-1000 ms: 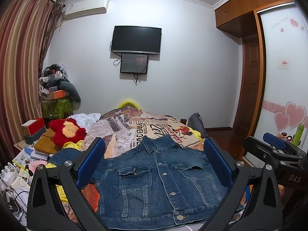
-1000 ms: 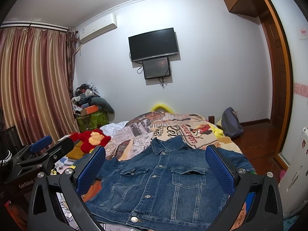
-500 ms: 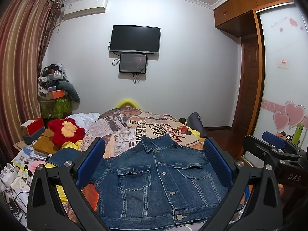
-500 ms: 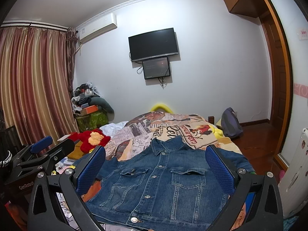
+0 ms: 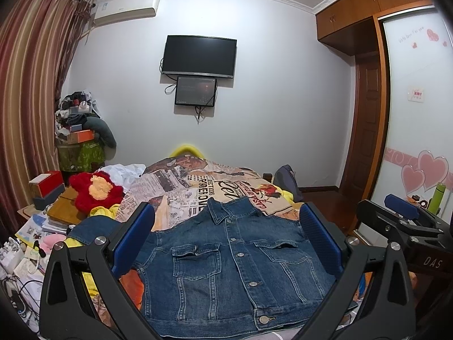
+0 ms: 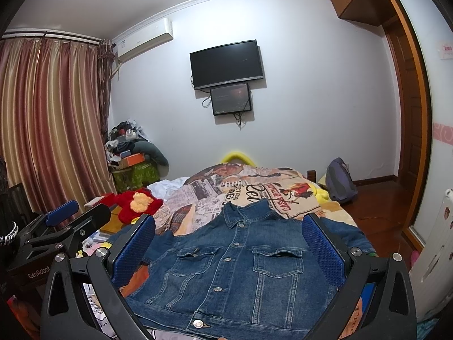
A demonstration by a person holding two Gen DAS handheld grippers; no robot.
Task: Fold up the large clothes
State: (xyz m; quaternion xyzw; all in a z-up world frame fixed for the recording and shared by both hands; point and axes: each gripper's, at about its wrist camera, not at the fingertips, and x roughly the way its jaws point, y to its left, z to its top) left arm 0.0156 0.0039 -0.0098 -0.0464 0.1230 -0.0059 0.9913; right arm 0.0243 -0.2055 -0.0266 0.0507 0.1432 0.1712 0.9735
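Note:
A blue denim jacket point(image 5: 232, 266) point(image 6: 243, 269) lies flat and buttoned, front side up, on the bed, collar towards the far wall. One sleeve point(image 5: 90, 226) spreads out to the left. My left gripper point(image 5: 226, 238) hovers above the jacket's near hem, open, with nothing between its blue pads point(image 5: 133, 238). My right gripper point(image 6: 229, 243) is also open and empty over the near hem. Each gripper shows in the other's view: the right one point(image 5: 402, 218) at the right edge, the left one point(image 6: 62, 216) at the left edge.
The bed carries a newspaper-print cover point(image 5: 198, 187) point(image 6: 254, 192). A red plush toy point(image 5: 96, 189), boxes, books and cables crowd the left side. A backpack point(image 6: 339, 181) sits on the wooden floor at right, near a door and a wardrobe point(image 5: 416, 147).
Almost nothing differs; both views shift only very slightly and the jacket lies as before. Both grippers stay open.

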